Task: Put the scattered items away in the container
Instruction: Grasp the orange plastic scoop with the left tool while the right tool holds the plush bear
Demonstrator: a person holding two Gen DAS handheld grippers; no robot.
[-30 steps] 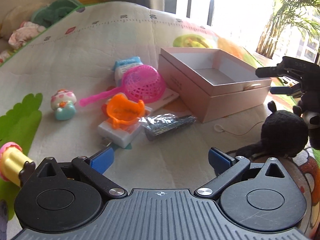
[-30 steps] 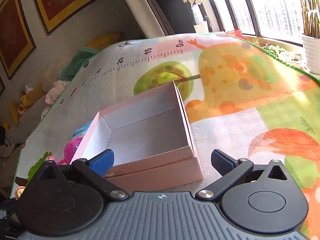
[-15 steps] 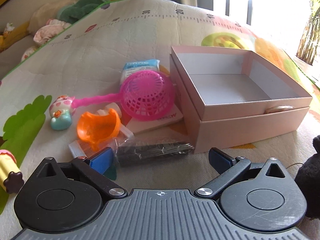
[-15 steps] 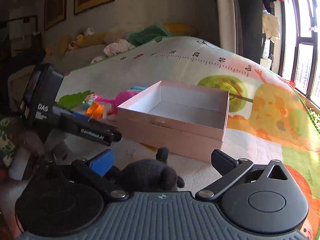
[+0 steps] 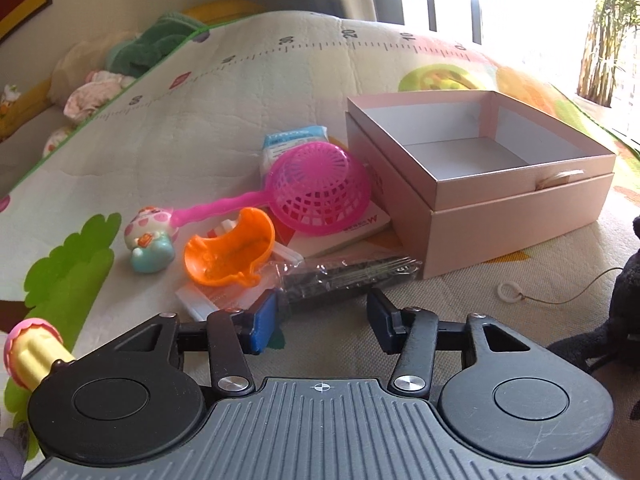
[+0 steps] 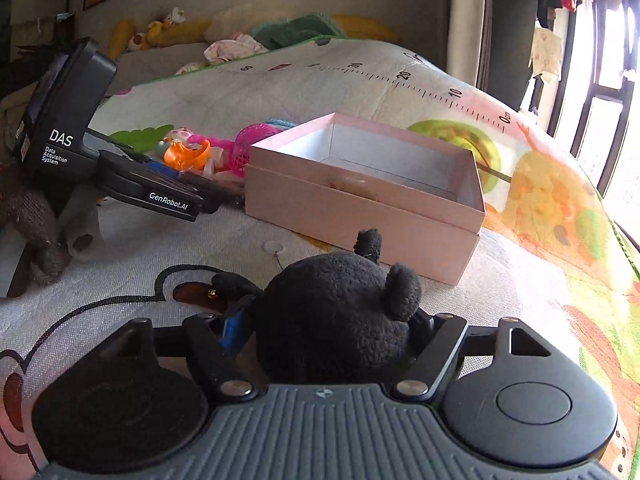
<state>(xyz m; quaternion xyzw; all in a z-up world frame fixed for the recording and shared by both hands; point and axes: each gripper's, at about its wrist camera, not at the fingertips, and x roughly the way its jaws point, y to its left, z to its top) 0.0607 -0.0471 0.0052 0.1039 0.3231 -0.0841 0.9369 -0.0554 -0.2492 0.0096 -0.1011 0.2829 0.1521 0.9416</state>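
Both grippers work low over a printed play mat (image 5: 208,128); the right gripper (image 6: 326,330) has its fingers pressed against either side of a black plush toy (image 6: 340,320), which fills the gap between them and rests on the mat; the left gripper (image 5: 320,316) hangs with its blue-padded fingers (image 5: 262,322) spread apart and nothing between them, the left pad just at the near end of a dark item in clear plastic wrap (image 5: 344,278) that lies on the mat directly ahead.

Beyond that packet sits a cluster of scattered toys; an orange plastic cup (image 5: 230,252) lies tipped on a flat white pack (image 5: 212,300); a pink toy strainer (image 5: 320,192) leans over a white card and a blue-and-white packet (image 5: 294,142); a small pastel figurine (image 5: 150,240) stands to the left, touching the strainer's handle.

An open pink box (image 5: 516,204), its white interior bare, stands to the right of the cluster and just beyond the plush toy in the right wrist view; a small white ring on a thin cord (image 5: 509,291) lies on the mat in front of it.
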